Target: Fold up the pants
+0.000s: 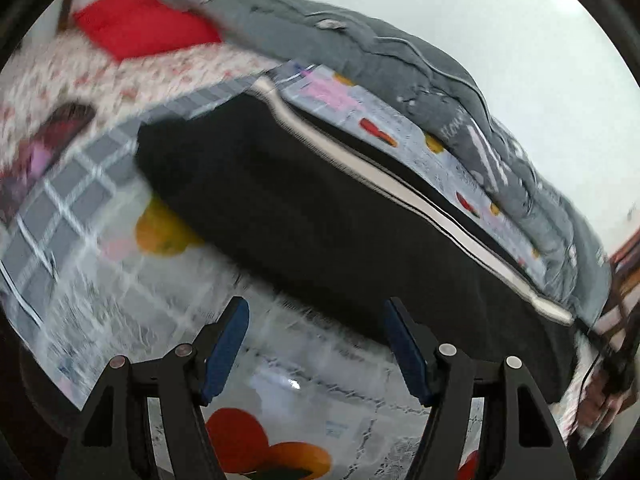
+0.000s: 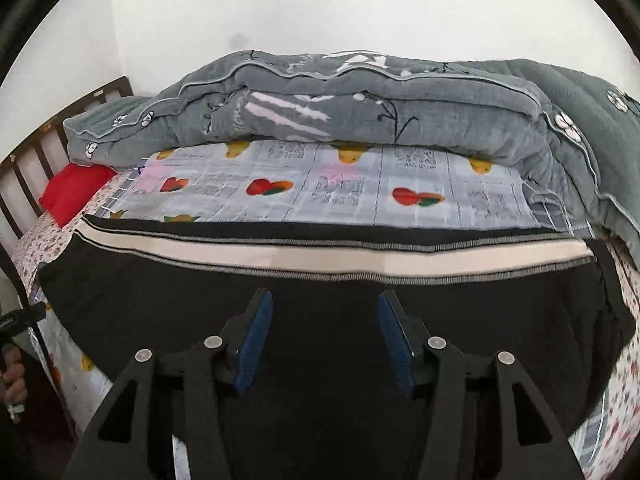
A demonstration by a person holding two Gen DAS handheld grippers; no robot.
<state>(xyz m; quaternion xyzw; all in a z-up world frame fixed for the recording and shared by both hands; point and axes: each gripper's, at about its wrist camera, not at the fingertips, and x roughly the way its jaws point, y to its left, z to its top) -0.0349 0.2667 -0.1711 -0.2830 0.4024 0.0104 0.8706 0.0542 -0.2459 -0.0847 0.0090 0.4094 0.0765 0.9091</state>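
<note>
Bedroom w/ a white wall behind; we work on a bed covered by a grey-checked sheet printed with red and orange fruit (image 2: 352,196).

Our right gripper (image 2: 325,340) hangs w/ both blue-padded fingers (image 2: 253,344) spread wide, nothing between them, directly over the black fabric pants with a cream side stripe (image 2: 320,320). Our left gripper (image 1: 316,354) is spread apart too, empty, over bare sheet just short of the pants' near edge (image 1: 300,216); that view is motion-blurred, so finer detail is lost.

Outward from the fingers: the pants lie flat across the sheet as one long dark band, stripe running along the far edge. In the right view two black layers w/ stitched seams show beside the stripe, so we judge the legs are prob. laid one on the other, i.e. the lengthwise fold looks done. Can't confirm which end is the waist.

Beyond the pants: a rumpled grey quilt with white flower print (image 2: 360,100) heaped along the wall side. Left of the pants, a red cushion (image 2: 72,192) by a dark wooden slatted headboard (image 2: 60,120).

Left to do, as we judge: grip one end, bring it over to the other, maybe fold once more. No crosswise fold yet, so approx. the early half of the job.
</note>
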